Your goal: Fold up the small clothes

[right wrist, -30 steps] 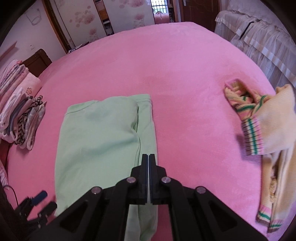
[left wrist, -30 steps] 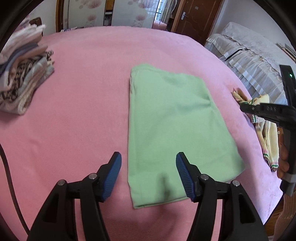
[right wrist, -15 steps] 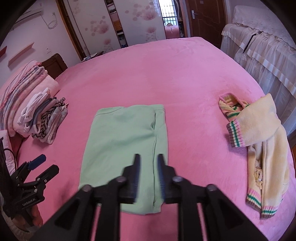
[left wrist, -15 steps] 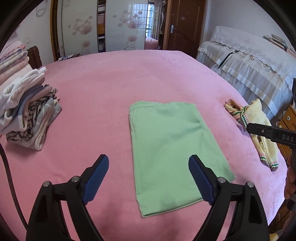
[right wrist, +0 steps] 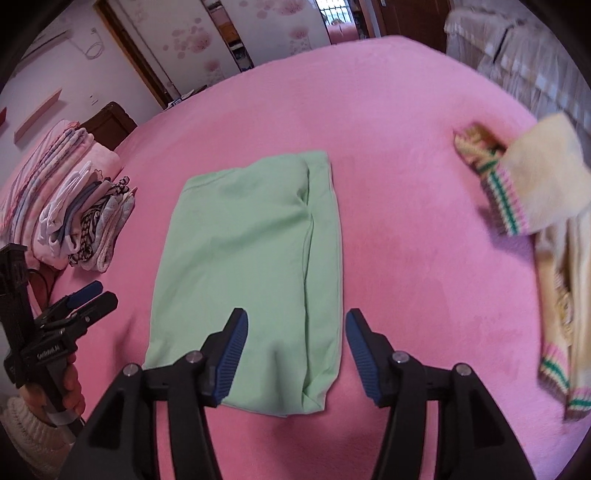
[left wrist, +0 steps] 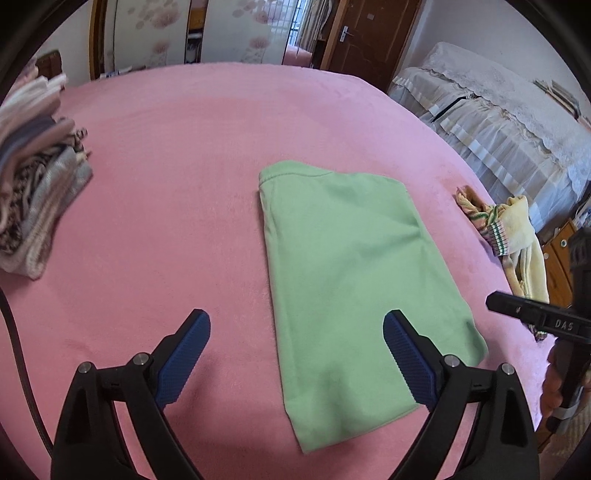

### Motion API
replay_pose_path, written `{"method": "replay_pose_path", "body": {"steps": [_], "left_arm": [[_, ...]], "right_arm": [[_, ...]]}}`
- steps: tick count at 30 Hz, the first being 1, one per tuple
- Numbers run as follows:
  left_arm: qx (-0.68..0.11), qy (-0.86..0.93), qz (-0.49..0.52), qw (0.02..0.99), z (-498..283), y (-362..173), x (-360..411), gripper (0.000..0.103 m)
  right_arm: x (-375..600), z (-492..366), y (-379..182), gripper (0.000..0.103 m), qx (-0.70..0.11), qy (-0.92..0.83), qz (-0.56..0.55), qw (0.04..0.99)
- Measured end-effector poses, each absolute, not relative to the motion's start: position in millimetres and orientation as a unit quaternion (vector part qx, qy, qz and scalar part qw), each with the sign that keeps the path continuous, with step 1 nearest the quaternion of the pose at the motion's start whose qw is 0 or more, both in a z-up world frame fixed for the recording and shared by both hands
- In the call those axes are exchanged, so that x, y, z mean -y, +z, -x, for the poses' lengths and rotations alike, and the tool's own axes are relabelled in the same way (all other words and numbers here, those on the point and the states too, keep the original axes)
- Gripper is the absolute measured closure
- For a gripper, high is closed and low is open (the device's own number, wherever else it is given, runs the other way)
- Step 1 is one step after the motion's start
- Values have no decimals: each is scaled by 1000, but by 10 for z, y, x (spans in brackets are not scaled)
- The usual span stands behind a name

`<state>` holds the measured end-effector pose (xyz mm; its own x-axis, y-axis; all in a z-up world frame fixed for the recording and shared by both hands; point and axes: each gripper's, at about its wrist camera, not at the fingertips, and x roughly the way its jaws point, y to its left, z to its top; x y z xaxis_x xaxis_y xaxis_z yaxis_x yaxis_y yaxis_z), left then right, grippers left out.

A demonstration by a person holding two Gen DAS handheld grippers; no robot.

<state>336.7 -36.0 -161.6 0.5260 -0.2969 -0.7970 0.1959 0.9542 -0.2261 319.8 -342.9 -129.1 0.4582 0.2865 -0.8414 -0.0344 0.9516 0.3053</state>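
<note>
Nearest the left wrist camera, the left hand-held gripper (left wrist: 296, 328) hung above the pink bed (left wrist: 177, 192) with its blue-padded jaws spread wide and opening, gripping nothing; one pad stood over bare blanket and the other over the near part of the folded green garment (left wrist: 354, 280). From the right wrist camera, the right hand-held gripper (right wrist: 295, 332) also hovered with its jaws parted and opening, empty, the near end of the same garment (right wrist: 251, 258) showing in the gap between the pads without touching them.

That green garment lay flat on the bed as a long, narrow rectangle, folded lengthwise, with a seam-like crease running down its right side in the right view. At the left edge of the right view a person's hand (right wrist: 66, 391), with a knitted white cuff at the wrist, held the handle of the other tool.

Farther off, a cream sweater (right wrist: 535, 177) with green and pink striped cuffs lay crumpled near the bed's right edge, well apart from the green piece. On the opposite side stood a stack of folded clothes (right wrist: 85, 221). Beyond the bed were a wardrobe with a floral pattern (left wrist: 155, 33) and a brown door (left wrist: 362, 33).
</note>
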Motion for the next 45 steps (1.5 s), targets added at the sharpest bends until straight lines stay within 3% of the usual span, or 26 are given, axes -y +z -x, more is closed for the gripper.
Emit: {"method": "replay_pose_path", "body": {"steps": [14,20,23,26,29,30,32,33,37,45], "left_arm": [[-509,-167,92,839,-3924,-2179,345,9],[-509,-167,87,840,-4083,-2301,430,17],[-506,-175,79,841,-4124,-2303,499,24],[-504,-183,70,841,-4168,-2313,563,32],[-507,-194,69,837,-4217,-2322,619,54],[-509,-200,69,834,-4232,-2324,648,66],[-507,-198,58,837,-4227,-2317,719,78],[-504,-196,50,840,-4209,-2307,745,89],[-480,-175,16,860,-4091,-2214,892,96],[-454,-152,40,877,-3920,-1877,762,97]], "right_arm": [[3544,-3461,-1914,45,-549,128,-216,797],[3298,-3622,-1936,45,-547,165,-198,797],[3164,-3728,-1947,45,-547,172,-179,799],[3069,-3835,-1958,53,-545,171,-167,804],[3051,-3903,-1974,72,-545,166,-160,806],[3052,-3909,-1980,80,-546,165,-158,806],[3063,-3898,-1983,85,-545,161,-153,808],[3066,-3884,-1977,90,-542,160,-153,811],[3033,-3829,-1920,94,-529,148,-139,824],[2911,-3699,-1638,95,-506,133,-115,844]]}}
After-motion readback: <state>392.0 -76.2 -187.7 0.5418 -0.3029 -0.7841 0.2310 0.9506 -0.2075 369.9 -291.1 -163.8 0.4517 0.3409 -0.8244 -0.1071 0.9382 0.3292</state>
